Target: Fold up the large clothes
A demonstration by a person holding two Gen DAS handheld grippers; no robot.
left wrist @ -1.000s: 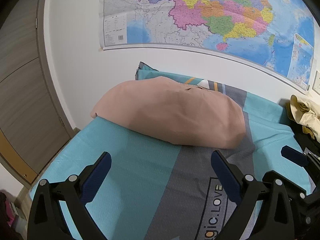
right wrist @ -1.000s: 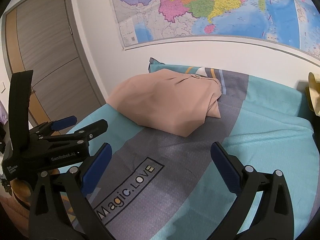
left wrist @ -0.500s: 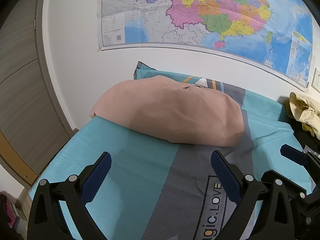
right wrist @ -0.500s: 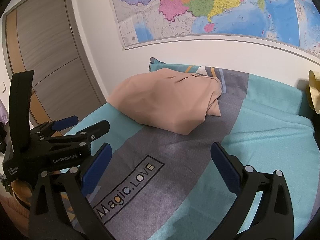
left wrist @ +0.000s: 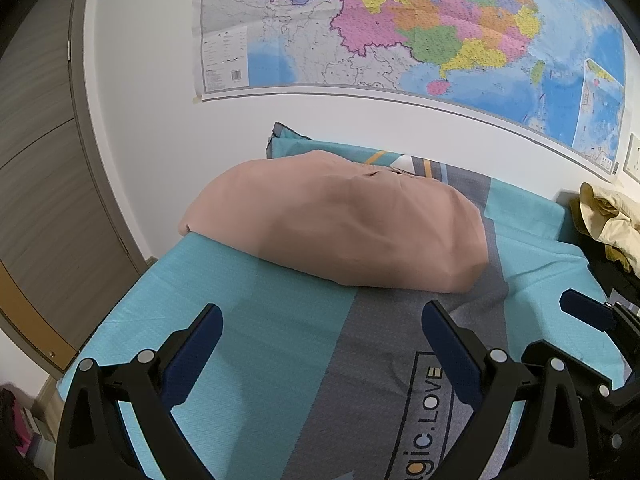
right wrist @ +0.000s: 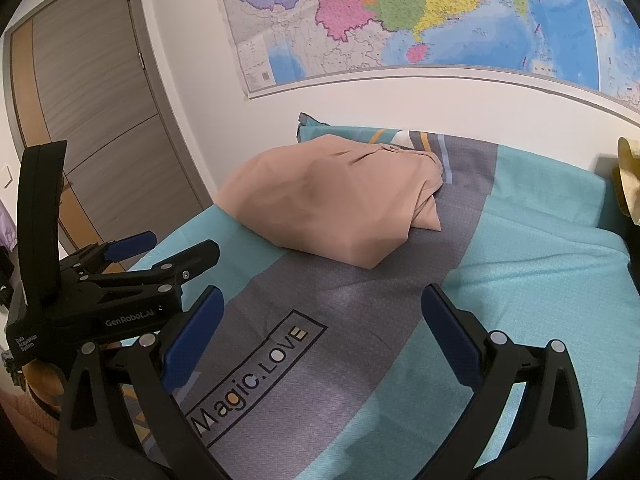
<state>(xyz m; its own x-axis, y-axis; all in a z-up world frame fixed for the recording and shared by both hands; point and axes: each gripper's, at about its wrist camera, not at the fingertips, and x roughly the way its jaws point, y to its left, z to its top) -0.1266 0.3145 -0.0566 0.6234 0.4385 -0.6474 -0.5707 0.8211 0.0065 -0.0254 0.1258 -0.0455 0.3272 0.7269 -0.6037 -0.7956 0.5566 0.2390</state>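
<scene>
A pinkish-tan garment lies folded in a thick bundle at the far left of the bed, near the wall; it also shows in the right wrist view. My left gripper is open and empty, hovering over the bedsheet short of the bundle. My right gripper is open and empty, over the grey stripe of the sheet. The left gripper's body shows in the right wrist view, at the left.
The bed has a teal and grey sheet with "Magic.LOVE" printed on it. A yellow garment lies at the bed's right end. A wall map hangs behind. A wooden door stands at the left, beyond the bed's edge.
Both grippers have drifted only slightly; the view of the bundle shifts a little. Both stay open and empty.
</scene>
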